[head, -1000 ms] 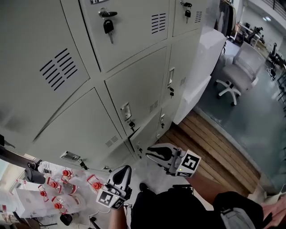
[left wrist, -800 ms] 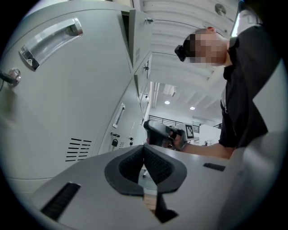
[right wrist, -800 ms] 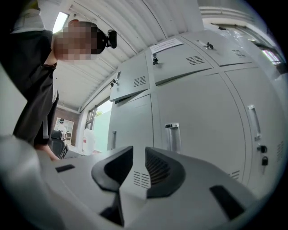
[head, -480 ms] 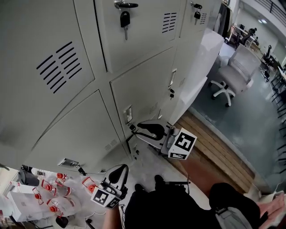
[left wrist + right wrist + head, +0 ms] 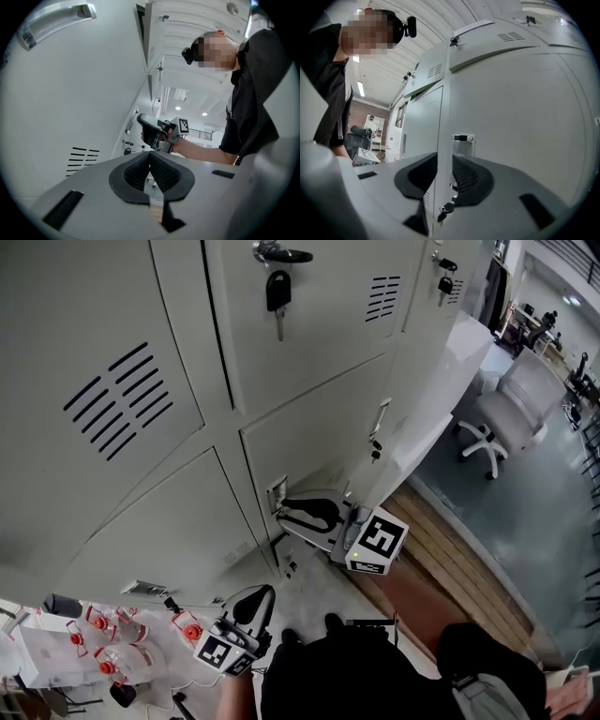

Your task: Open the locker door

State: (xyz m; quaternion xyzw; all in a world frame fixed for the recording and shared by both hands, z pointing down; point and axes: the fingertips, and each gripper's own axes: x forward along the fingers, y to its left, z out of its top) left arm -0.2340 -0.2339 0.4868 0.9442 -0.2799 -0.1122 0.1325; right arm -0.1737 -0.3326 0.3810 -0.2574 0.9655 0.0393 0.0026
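- The locker door is found in the middle row of the grey bank, below the door whose key hangs from its lock. It is seen closed, flush with its neighbours.
- Its latch plate is set at the door's lower left corner. In the right gripper view the same plate is seen just beyond the jaws, with a small key hanging under it.
- The right gripper is held level, just in front of that latch. Its jaws are apart and have just been closing a little. The door's vertical edge is lined up in the gap between them.
- The pads appear to be clear of the metal, though contact is hard to rule out in the wide-angle view.
- The left gripper is kept lower down and well apart from the latch, near the bottom row of doors. Its jaws are brought together at the tips, and nothing is held between them.
- Clear containers with red caps are gathered at the lower left, beside the left gripper.
- A strip of wooden flooring is laid along the end of the locker bank, and a white office chair is placed beyond it.
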